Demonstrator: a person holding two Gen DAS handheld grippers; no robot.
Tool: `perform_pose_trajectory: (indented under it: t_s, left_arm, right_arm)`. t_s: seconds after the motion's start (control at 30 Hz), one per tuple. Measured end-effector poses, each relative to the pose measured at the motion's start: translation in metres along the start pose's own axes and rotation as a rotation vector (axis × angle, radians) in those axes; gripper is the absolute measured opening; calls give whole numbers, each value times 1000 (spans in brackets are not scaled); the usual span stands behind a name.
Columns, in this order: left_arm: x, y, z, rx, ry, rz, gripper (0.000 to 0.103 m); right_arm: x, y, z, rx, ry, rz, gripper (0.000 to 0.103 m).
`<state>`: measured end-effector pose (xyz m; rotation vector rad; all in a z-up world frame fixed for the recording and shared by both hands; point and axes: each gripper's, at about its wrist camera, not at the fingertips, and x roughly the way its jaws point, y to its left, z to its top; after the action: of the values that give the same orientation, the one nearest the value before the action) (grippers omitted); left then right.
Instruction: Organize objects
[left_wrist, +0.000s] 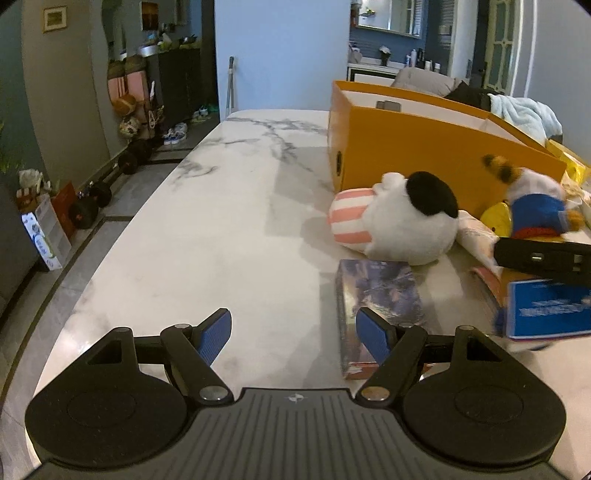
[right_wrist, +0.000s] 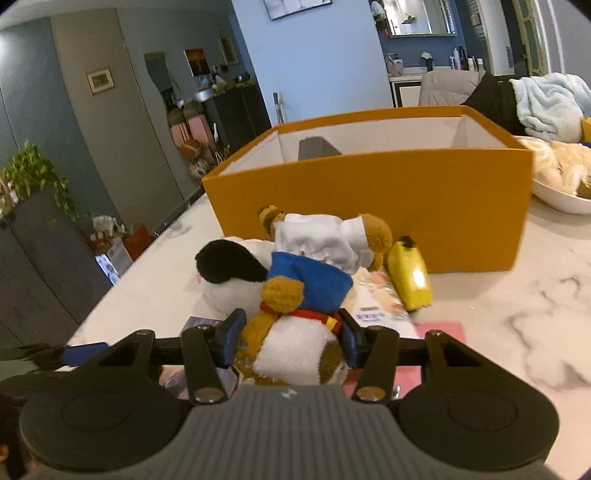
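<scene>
My right gripper (right_wrist: 290, 341) is shut on a brown plush toy (right_wrist: 310, 280) in a blue top and white hat, the pads pressing its white belly just above the table. The same toy (left_wrist: 535, 206) shows at the right of the left wrist view, above the right gripper's black arm (left_wrist: 543, 258). Behind it stands an open orange box (right_wrist: 369, 199) with a grey item (right_wrist: 317, 147) inside. A white plush with a black ear (left_wrist: 399, 221) lies by the box. My left gripper (left_wrist: 293, 334) is open over the marble table, its right pad above a dark picture box (left_wrist: 376, 291).
A yellow object (right_wrist: 408, 280), a floral packet (right_wrist: 376, 306) and a pink card (right_wrist: 439, 328) lie near the box. A blue book (left_wrist: 546, 310) sits at the right. A white bowl (right_wrist: 561, 199) holds a fluffy toy. Bare marble (left_wrist: 221, 206) stretches left to the table edge.
</scene>
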<state>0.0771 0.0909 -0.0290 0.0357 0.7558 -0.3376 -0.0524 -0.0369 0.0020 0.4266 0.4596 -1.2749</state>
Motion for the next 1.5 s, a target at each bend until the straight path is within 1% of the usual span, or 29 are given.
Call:
perform_pose_trajectory:
  t_s: [0.1,0.17,0.27,0.37,0.43,0.47,0.5,0.6,0.73,0.83,0.87,0.93,0.97,1.0,1.1,1.2,1.23,1.3,1.37,1.4,1.5]
  left_arm:
    - [1,-9,1,29,-3,-16,88]
    - [3,-15,2,41,3,-30,88]
    - [7,-25,4,56,10,-55,89]
    - [10,-35,5,72,4,-73,91]
    - [14,-42,5,89,8,-86,91]
    - [17,-46,4,98,18,-89,91]
    - [21,-48,4,105,33,-86,91]
    - [31,-51,-1,101,61,-78,93]
    - [31,-49,-3,88,43,-79,95]
    - [31,-49,-3,89,43,-81,96]
    - [31,-49,-3,89,42,-82,96]
    - [31,-48,-2,91,40,-83,96]
    - [32,-48,-2,91,39,-84,97]
    - [32,-48,-2,92,37,-84,97]
    - [34,-49,-2,89,27,-81,99]
    - [35,-51,0,90,27,-82,98]
    - [35,-52,0,90,28,-86,95]
    - [34,-53,0,96,19,-89,84]
    - [33,-54,-1,100,16,-96,81]
    - [33,-55,-1,100,14,-96,80]
    - [32,-55,-3,98,4,-100,81]
  right_arm:
    - [-19,-14,-3,21,-18,-27,54]
    - [-30,-26,-4,32,-18,-65,54]
    - [-40,-44,-8,52,-17,-113,54]
    - [-45,-57,-14,79,-5,-139,54]
    - [-44,-61,-17,88,0,-148,53]
    - [-44,-62,-19,95,2,-150,51]
    - [-45,-64,-20,100,2,-149,48]
    - [-44,-63,-22,97,-8,-149,45]
    - [-40,-61,-22,72,-6,-165,43]
    - [-38,-62,-24,57,9,-171,48]
    - [-38,-62,-26,53,17,-173,51]
    - [-37,-61,-29,44,30,-182,62]
    - [-38,-61,-31,34,40,-194,71]
    - [-38,-61,-34,27,47,-197,73]
    - [-39,-66,-42,58,57,-162,76]
    - [-36,-68,-47,98,72,-131,75]
    - [-33,-66,-48,98,81,-132,74]
    - [-30,-58,-50,65,79,-137,72]
    - [-28,-51,-52,33,73,-161,68]
    - [-27,-50,-52,26,73,-171,68]
    - [-26,-47,-53,12,73,-183,67]
